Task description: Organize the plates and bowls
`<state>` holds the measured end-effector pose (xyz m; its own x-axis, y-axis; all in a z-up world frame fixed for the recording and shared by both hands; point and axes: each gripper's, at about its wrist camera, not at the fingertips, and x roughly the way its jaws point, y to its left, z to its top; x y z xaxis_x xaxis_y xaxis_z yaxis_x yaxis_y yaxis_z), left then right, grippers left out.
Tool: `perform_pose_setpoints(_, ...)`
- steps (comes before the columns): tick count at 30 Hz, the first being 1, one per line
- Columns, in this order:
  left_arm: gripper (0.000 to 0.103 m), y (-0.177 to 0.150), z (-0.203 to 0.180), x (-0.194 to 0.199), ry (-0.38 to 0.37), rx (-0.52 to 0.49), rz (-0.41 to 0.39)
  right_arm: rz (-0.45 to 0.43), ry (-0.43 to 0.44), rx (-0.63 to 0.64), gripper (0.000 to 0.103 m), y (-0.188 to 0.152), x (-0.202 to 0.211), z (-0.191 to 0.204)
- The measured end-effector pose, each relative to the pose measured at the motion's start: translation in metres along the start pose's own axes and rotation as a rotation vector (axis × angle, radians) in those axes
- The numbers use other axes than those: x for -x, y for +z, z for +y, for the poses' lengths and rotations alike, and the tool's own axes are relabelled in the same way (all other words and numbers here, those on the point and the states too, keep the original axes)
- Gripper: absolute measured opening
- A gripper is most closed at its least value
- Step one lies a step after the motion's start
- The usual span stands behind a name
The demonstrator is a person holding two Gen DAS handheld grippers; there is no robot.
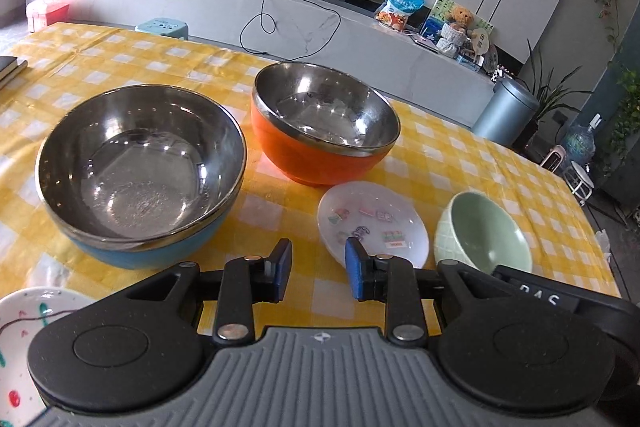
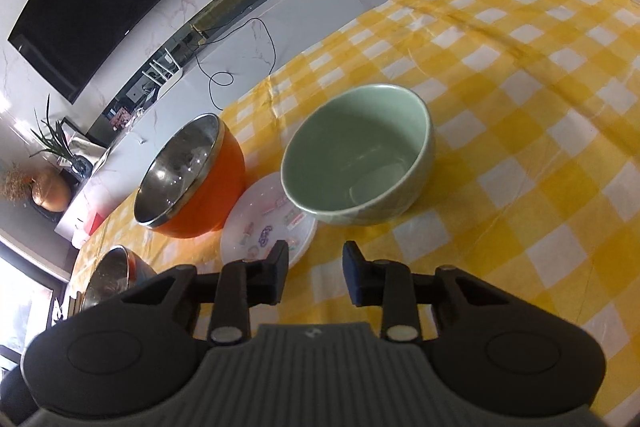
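Left gripper (image 1: 318, 269) and right gripper (image 2: 315, 273): jaws apart, nothing held. On the yellow checked tablecloth (image 2: 520, 107): blue bowl (image 1: 140, 163), orange bowl (image 1: 324, 123), small white plate (image 1: 372, 227) partly behind a fingertip, green bowl (image 2: 360, 155). Painted plate (image 1: 24, 323) cut off at the frame's edge.

blue bowl (image 1: 140, 167), orange bowl (image 1: 324, 123), green bowl (image 2: 358, 155) upright; small plate (image 1: 374, 227) flat
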<state>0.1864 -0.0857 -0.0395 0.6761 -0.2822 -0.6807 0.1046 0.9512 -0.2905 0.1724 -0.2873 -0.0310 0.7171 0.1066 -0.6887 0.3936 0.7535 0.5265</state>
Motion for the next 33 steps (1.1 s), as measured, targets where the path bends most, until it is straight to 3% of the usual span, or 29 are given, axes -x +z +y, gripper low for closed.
perform_pose_setpoints(10,0.031,0.005,-0.004,-0.029,-0.016,-0.032,0.031,-0.016,-0.012,-0.043,0.026,0.002,-0.023,-0.007)
perform_pose_setpoints(13,0.021,0.004,-0.004,-0.032,-0.025,-0.035,0.037,-0.022,-0.009,-0.051,0.024,0.003,-0.028,-0.006)
perform_pose_setpoints(16,0.01,0.003,-0.004,-0.034,-0.036,-0.047,0.043,-0.013,-0.002,-0.037,0.015,0.002,-0.033,-0.002)
perform_pose_setpoints(21,0.01,0.002,-0.007,-0.034,-0.04,-0.069,0.037,-0.017,-0.002,-0.01,0.005,0.0,-0.037,0.003)
perform_pose_setpoints(27,0.008,0.0,-0.006,-0.023,-0.034,-0.062,0.036,0.007,-0.015,-0.013,0.005,-0.001,-0.032,0.007)
perform_pose_setpoints(33,0.008,-0.002,0.003,-0.001,-0.016,0.027,0.047,0.03,0.0,-0.024,0.003,-0.006,-0.018,0.012)
